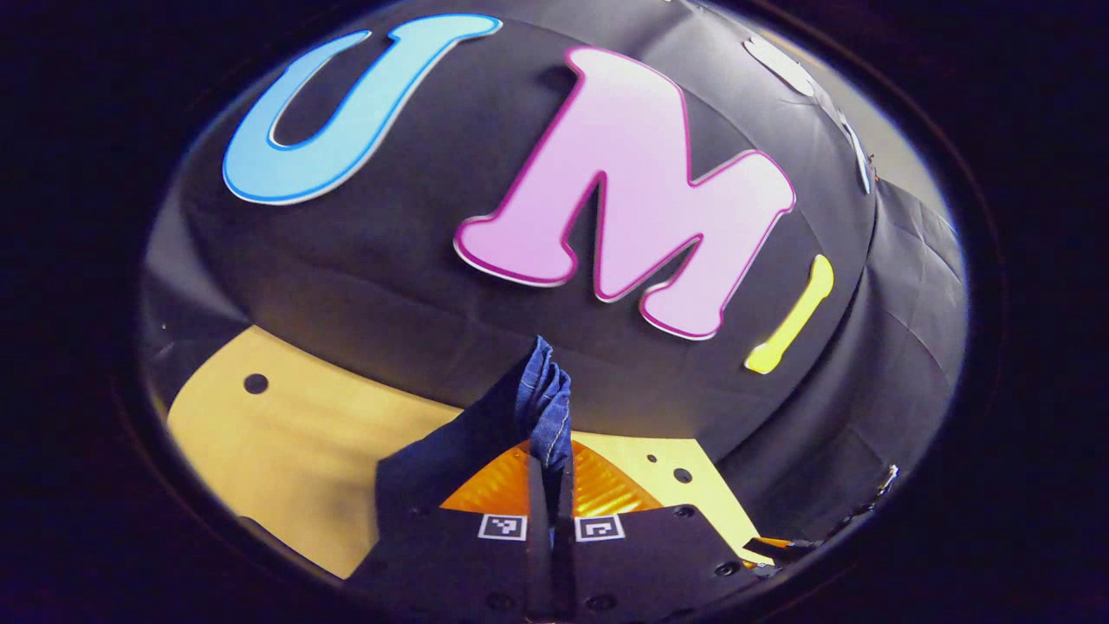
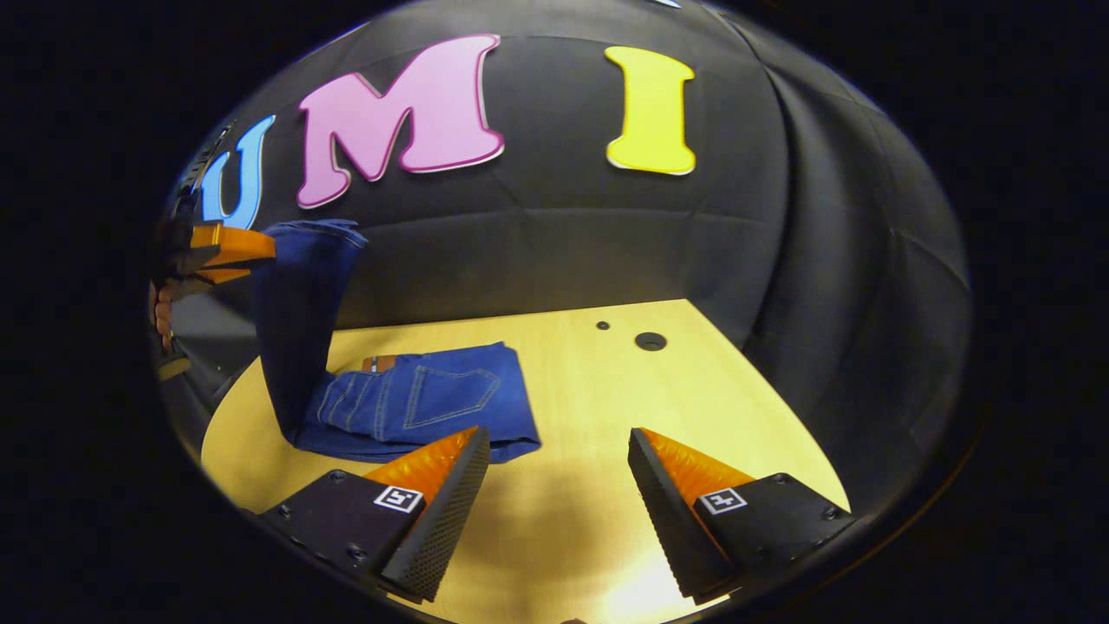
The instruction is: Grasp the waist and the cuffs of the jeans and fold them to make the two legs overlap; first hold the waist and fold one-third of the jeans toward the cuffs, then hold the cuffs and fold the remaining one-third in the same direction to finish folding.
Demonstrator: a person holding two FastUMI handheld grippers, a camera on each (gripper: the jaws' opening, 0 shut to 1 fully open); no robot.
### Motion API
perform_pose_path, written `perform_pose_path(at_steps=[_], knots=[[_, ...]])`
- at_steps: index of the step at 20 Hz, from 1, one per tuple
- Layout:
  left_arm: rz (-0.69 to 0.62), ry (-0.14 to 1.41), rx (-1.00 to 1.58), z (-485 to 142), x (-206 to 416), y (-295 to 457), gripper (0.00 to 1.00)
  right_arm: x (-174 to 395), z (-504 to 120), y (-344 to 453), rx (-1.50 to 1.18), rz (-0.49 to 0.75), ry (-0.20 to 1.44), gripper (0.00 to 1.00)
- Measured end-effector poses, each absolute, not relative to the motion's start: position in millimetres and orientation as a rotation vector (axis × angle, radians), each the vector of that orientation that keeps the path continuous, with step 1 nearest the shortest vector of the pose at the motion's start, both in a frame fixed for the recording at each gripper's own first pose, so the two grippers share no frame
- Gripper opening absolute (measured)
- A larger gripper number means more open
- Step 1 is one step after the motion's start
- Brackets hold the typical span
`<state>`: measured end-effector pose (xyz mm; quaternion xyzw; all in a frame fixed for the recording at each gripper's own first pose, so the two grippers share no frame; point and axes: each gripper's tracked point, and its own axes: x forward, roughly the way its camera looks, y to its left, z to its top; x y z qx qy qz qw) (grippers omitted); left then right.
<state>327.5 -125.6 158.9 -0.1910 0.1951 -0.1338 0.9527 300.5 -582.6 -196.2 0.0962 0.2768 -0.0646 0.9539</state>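
Jeans [image 2: 416,403] cuff fold in hand: my left gripper [image 1: 551,485] clamps the lifted cuffs [image 1: 544,403], right gripper [image 2: 559,485] hangs agape; next I judge laying them over the waist.

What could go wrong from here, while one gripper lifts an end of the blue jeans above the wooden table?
1. The left gripper pinches only a small bunch of the blue denim jeans; the fabric might slip out.
2. The right gripper hangs open above the light wooden table, apart from the jeans, so the lifted leg may twist or land crooked.
3. The folded part on the table is held by nothing, so pulling could drag it.
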Motion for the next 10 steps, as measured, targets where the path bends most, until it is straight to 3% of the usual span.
perform_pose_path(at_steps=[7, 10], knots=[[-0.329, 0.611, -0.306, 57, 330, -228, 0.08, 242, -192, -644, 0.241, -0.253, 0.582, 0.99], [-0.338, 0.663, -0.316, 38, 328, -233, 0.22, 223, -189, -655, 0.264, -0.283, 0.583, 0.99]])
